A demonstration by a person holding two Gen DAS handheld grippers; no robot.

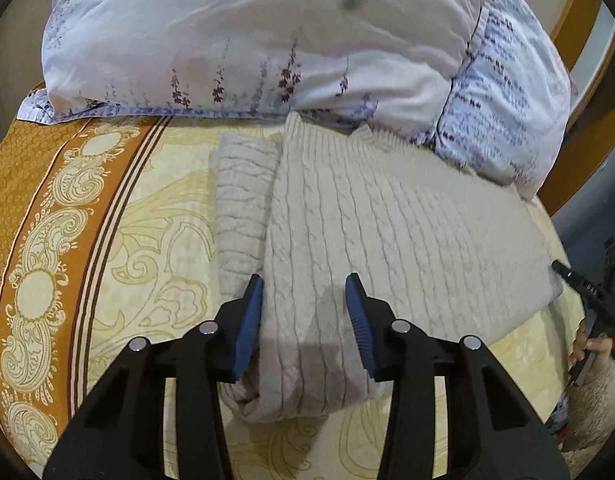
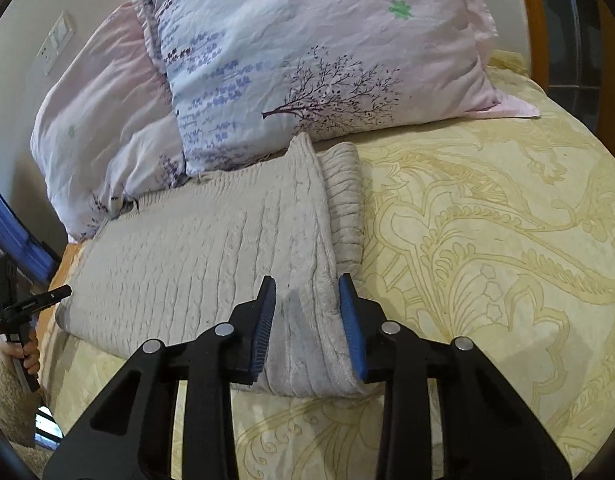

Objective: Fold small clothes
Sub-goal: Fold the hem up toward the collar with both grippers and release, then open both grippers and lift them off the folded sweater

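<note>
Left gripper (image 1: 304, 322) jaws part-open, straddling near-left edge of beige knit sweater (image 1: 387, 232), pads not seen pressing; right gripper (image 2: 307, 322) likewise astride its near-right edge; sweater on bed (image 2: 487, 240) below pillows (image 2: 307, 60), sides folded in, final fold across likely remaining

Far edge of the sweater (image 1: 387, 216) tucked under the pillows (image 1: 267, 40); hand (image 1: 591, 348) cut off at the frame's right edge.

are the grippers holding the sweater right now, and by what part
Neither holds it. The left gripper and right gripper stand open above the folded sweater's near edge.
</note>
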